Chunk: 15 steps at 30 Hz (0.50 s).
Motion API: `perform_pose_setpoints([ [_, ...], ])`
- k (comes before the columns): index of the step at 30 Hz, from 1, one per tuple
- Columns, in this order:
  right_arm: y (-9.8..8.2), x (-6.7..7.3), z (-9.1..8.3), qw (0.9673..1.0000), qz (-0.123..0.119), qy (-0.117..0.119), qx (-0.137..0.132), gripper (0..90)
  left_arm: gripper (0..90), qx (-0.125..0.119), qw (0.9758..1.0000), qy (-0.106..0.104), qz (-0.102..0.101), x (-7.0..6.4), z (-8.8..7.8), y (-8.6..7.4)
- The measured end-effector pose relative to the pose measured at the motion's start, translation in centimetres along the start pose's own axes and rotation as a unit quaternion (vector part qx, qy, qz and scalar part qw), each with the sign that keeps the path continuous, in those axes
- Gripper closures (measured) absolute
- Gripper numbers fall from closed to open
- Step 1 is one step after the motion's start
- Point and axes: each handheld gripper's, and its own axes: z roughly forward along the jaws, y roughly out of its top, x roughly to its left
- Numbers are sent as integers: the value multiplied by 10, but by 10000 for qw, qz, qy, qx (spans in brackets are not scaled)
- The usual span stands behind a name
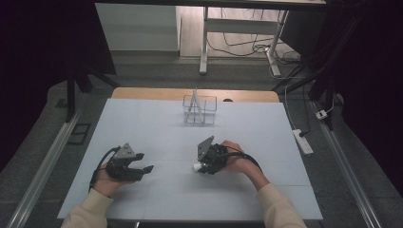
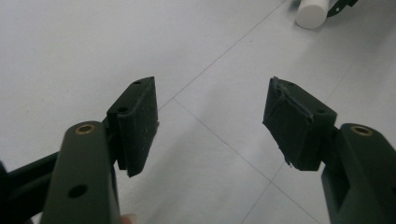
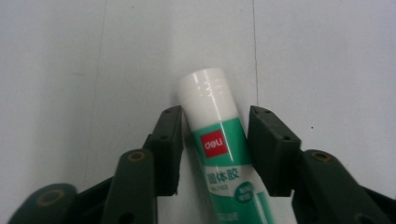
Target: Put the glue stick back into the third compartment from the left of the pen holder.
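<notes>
While your right hand rests on the desk [image 1: 142,123] at about 5 o'clock from its middle, the right tongs [image 1: 199,166] point toward 9 o'clock and bracket a glue stick [image 3: 215,144]. Seen from the right gripper view, the stick lies flat on the pale desk surface between the two black pads, its white cap pointing to 12 o'clock and its green and white label, with a red logo patch, running down toward 6 o'clock. One pad sits right against the left side of the stick; at the other side a thin gap may remain, and you cannot tell for sure that it presses. From the high view, the stick's white cap [image 1: 196,166] pokes out at the tongs' tip, near the centre of the desk.

Your left tongs [image 1: 140,170] lie at about 7 o'clock on the desk, aimed toward 3 o'clock. Looking along them in the left gripper view, the left tongs [image 2: 212,123] stand wide apart with nothing but bare desk between the pads, and the glue stick's cap [image 2: 312,12] shows far off at 1 o'clock.

At 12 o'clock, near the far edge, stands a clear plastic holder [image 1: 199,109] with a slim white item leaning upright inside; what it is cannot be told.
</notes>
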Motion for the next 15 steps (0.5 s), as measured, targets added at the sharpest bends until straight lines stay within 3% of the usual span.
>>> perform_pose_setpoints([
  [3,-1,-1,-1,10000,7,-60,3,635,353,-1,10000,-4,-7,0,0,0],
  [10,-1,-1,-2,9999,84,-100,49,643,353,-21,10000,-8,-23,1,-1,-1],
  [15,-4,-6,-7,9995,313,-103,4,643,353,-26,10000,-3,-34,2,-1,-1],
])
